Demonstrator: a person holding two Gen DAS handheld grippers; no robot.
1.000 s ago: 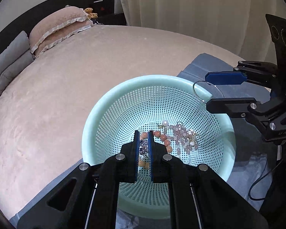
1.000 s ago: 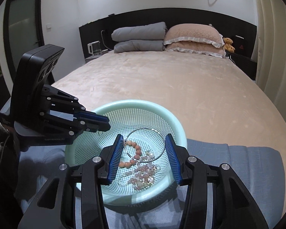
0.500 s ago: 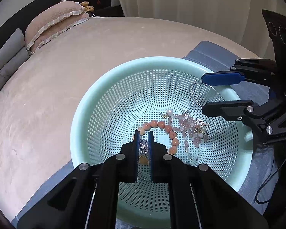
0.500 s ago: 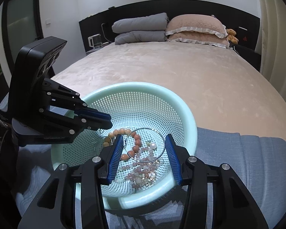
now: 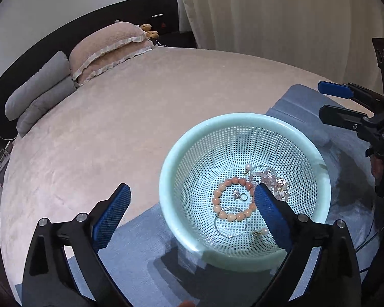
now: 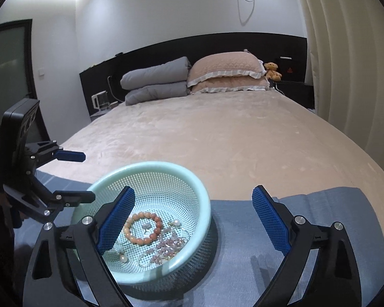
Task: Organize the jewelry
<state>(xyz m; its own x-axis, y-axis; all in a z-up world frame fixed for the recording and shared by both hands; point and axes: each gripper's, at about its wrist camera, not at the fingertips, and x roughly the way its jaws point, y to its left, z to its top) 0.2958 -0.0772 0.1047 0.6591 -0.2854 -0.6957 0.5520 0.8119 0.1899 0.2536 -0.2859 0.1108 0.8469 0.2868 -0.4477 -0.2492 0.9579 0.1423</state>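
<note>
Left wrist view catches a thin silver hoop [image 5: 231,222] lying low in the mint basket [image 5: 317,163]; the right view half hides it. Left gripper [image 5: 192,206] jaws spread wide, empty, above the basket's near rim. Right gripper [image 6: 193,211] likewise gaping. Coral bead bracelet [image 6: 143,228] lies inside, pale pink beads [image 6: 166,248] tangled beside it, on the bed's blue cloth [image 6: 320,204].

You have bed [image 6: 217,138] under beige cover, filling most of both views. Grey-blue cloth [image 6: 243,243] spread across near edge of bed. Mint basket [image 5: 243,255] sits on cloth, upright, near cloth's far edge. At headboard end you see two grey pillows [image 6: 155,81] stacked on left, two beige frilled pillows [image 6: 227,75] stacked just beside them on right. Bear [image 6: 272,71] past beige pillows; on bed or beyond it, cannot tell.
</note>
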